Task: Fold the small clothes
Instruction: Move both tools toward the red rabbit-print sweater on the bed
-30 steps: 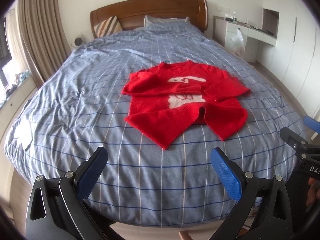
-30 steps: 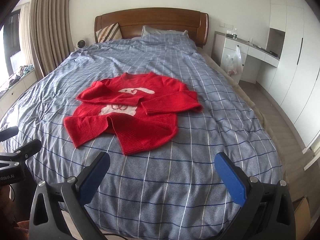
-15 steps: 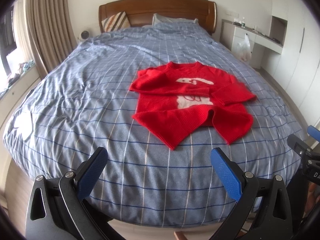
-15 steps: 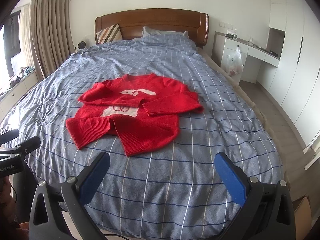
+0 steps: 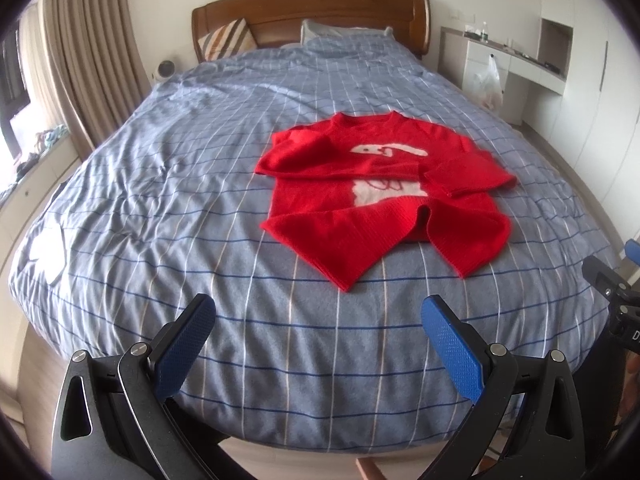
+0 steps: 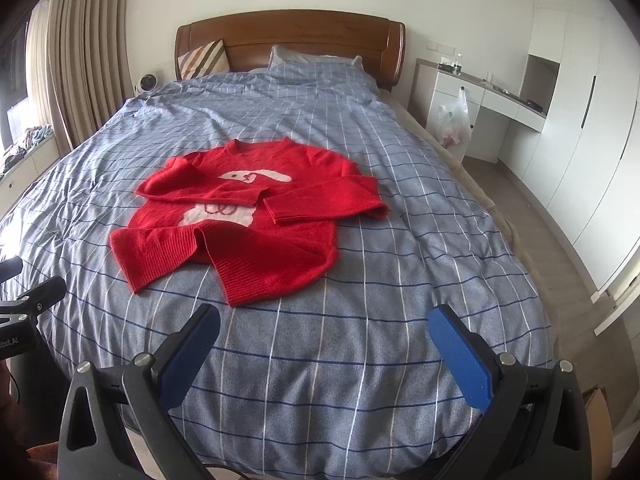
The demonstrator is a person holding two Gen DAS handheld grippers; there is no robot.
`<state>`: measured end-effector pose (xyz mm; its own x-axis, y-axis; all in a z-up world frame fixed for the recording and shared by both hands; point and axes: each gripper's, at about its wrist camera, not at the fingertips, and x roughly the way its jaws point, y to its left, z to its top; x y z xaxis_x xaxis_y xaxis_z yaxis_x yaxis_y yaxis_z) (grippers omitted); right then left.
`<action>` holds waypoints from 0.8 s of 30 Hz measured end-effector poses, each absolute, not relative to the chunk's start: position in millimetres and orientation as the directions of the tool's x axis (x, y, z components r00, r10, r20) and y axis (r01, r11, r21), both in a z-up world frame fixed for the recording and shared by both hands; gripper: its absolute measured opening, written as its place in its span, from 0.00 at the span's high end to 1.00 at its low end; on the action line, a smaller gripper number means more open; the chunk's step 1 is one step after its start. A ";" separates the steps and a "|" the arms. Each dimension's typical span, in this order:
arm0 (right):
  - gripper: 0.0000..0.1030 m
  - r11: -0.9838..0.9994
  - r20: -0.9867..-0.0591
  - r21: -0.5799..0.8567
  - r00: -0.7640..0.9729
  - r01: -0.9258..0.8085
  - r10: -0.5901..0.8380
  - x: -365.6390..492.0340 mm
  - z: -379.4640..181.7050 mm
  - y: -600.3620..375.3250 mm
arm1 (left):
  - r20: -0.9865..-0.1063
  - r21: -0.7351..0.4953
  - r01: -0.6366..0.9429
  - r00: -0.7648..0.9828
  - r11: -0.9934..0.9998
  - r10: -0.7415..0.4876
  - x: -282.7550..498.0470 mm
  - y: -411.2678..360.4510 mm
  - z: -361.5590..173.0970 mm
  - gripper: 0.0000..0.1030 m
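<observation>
Here, the red knitted sweater [image 5: 384,196] [image 6: 248,216] with both sleeves folded across its chest lies mid-bed on the blue checked duvet [image 5: 160,184] [image 6: 420,240], well short of the duvet's foot edge. Left gripper [image 5: 318,344] and right gripper [image 6: 324,348] hover there, fingers spread, holding nothing.

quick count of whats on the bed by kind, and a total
sweater: 1, red, sleeves folded across the front
pillows: 2, a striped one and a blue one at the headboard
duvet: 1, blue checked
total: 4
</observation>
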<state>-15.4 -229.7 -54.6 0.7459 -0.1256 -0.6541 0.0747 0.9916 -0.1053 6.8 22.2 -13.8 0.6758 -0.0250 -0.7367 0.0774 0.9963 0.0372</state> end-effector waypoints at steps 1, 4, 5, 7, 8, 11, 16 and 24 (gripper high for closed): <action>0.00 0.992 -0.655 -0.106 0.745 0.075 -0.127 -15.4 -55.0 -229.7 | -0.738 0.039 0.076 0.675 0.996 -0.023 7.0 22.6 -14.6 0.00; 0.00 0.992 -0.655 -0.106 0.745 0.075 -0.126 -15.8 -55.6 -229.6 | -0.739 0.042 0.076 0.673 0.996 -0.020 6.8 24.4 -16.4 0.00; 0.00 0.992 -0.654 -0.106 0.745 0.076 -0.127 -15.9 -55.5 -229.5 | -0.740 0.043 0.076 0.673 0.996 -0.020 6.7 24.8 -16.8 0.00; 0.00 0.991 -0.654 -0.106 0.746 0.076 -0.127 -15.8 -55.5 -229.4 | -0.739 0.042 0.077 0.674 0.996 -0.021 6.7 24.7 -16.8 0.00; 0.00 0.991 -0.654 -0.105 0.746 0.078 -0.128 -16.0 -55.8 -229.6 | -0.739 0.043 0.077 0.673 0.996 -0.020 7.0 24.8 -17.1 0.00; 0.00 0.991 -0.648 -0.102 0.751 0.083 -0.129 -17.7 -56.1 -231.2 | -0.744 0.037 0.078 0.668 0.996 -0.025 8.6 26.1 -20.1 0.00; 0.00 0.993 -0.641 -0.081 0.759 0.083 -0.115 -18.1 -56.5 -238.0 | -0.767 0.029 0.041 0.642 0.999 -0.004 26.7 46.7 -34.8 0.00; 0.00 0.991 -0.633 -0.091 0.763 0.095 -0.131 -10.1 -59.1 -242.2 | -0.805 -0.054 0.003 0.591 0.999 -0.045 54.4 70.6 -51.3 0.00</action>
<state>-10.1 -242.2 -59.1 0.7625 -0.1314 -0.6335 0.0948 0.9913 -0.0915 54.4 70.6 -51.3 0.5910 -0.0447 -0.8054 0.0026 0.9986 -0.0535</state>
